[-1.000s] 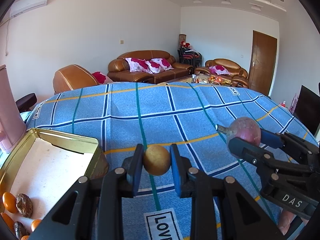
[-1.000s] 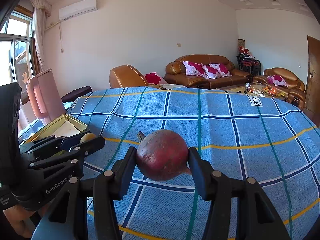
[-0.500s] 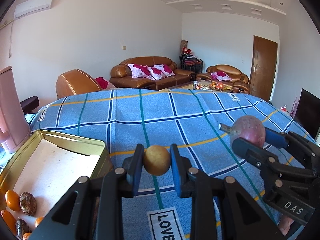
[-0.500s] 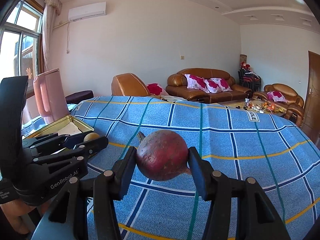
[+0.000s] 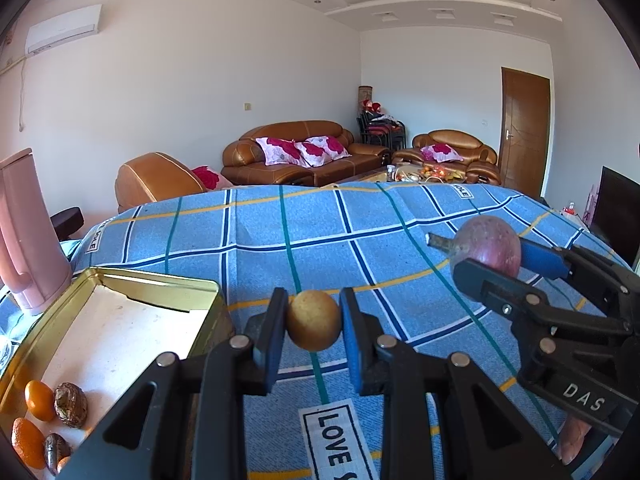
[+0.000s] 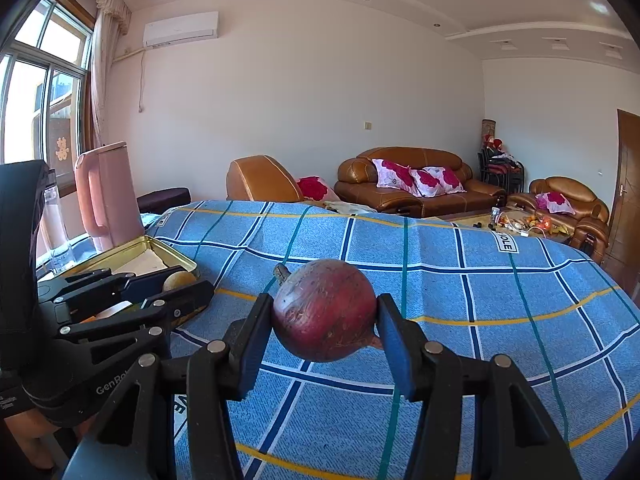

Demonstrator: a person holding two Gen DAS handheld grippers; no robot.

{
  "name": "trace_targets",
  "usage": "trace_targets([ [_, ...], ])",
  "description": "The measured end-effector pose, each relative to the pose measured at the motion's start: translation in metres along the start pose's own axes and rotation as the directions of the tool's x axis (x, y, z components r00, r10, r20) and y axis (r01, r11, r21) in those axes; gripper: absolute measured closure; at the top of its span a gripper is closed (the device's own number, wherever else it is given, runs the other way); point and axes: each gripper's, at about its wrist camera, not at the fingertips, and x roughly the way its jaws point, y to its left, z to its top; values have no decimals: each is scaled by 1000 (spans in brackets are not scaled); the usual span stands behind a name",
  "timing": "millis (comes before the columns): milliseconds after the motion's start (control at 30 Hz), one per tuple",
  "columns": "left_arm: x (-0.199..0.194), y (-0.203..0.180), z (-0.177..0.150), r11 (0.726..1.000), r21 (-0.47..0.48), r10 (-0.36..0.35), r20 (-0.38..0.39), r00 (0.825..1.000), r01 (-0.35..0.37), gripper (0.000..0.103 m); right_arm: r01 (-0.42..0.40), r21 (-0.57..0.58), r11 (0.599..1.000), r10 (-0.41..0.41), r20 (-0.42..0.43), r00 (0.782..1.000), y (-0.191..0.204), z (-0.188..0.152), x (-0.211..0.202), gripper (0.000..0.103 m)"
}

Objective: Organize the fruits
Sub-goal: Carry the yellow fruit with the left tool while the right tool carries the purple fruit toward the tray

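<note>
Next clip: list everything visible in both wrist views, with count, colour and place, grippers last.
Small round tan fruit: 1, yellow-brown, clamped in the left gripper above the cloth.
Large round purple-red fruit with stem: 1, dark red, clamped in the right gripper.
Shallow gold metal tin: 1, gold with pale floor, on the table's left side.
Small oranges: at least 2, orange, near corner of the tin.
Brown wrinkled fruits: 2, brown, beside the oranges.
Blue checked tablecloth: 1, blue, covering the table.
Pink plastic jug: 1, pink, behind the tin.
Brown leather sofas: several, background.
Left gripper: black, shut on the tan fruit.
Right gripper: black, shut on the red fruit.
</note>
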Motion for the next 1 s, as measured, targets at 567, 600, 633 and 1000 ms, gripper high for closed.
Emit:
trace_targets([
  [567,-32,5,-17,1000,21,-12,-2,1000,12,75,-30,-7,1000,30,16,999,13,-2,-11,49],
  [600,-35,6,-18,1000,24,-15,3,1000,15,75,-34,-8,999,34,16,999,14,-3,-12,49],
  [633,-38,7,-19,1000,26,-16,8,1000,15,75,-36,-7,999,36,17,999,16,-3,-14,49],
  [1000,-61,26,-28,1000,13,-10,30,1000,10,75,-70,6,998,70,-11,997,31,-7,-18,49],
])
